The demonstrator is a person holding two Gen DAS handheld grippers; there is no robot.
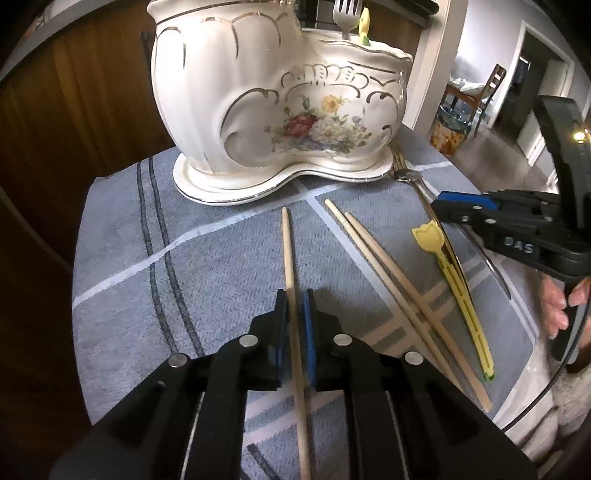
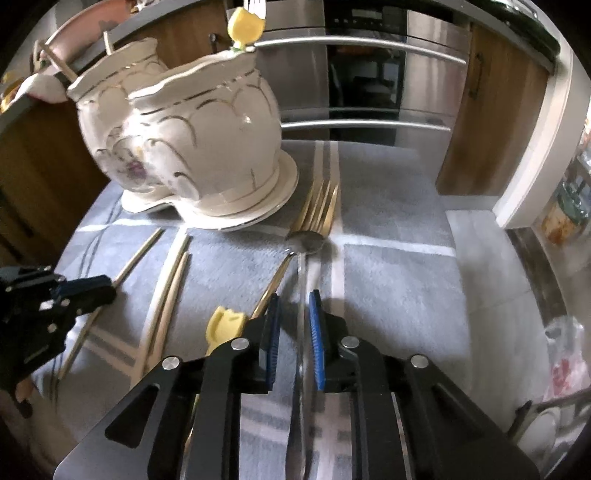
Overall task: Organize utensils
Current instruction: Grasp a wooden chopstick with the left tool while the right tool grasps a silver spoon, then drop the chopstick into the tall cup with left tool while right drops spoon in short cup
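Note:
A white floral ceramic utensil holder stands at the back of the grey cloth; it also shows in the right wrist view, with a fork and a yellow tulip pick in it. My left gripper straddles a single wooden chopstick lying on the cloth, its jaws close on either side of it. Two more chopsticks and a yellow tulip pick lie to the right. My right gripper straddles a silver spoon, jaws slightly apart, beside a gold fork.
The grey striped cloth covers the table. Wooden cabinets stand at the left, an oven front behind. A plastic bag sits off the table's right edge.

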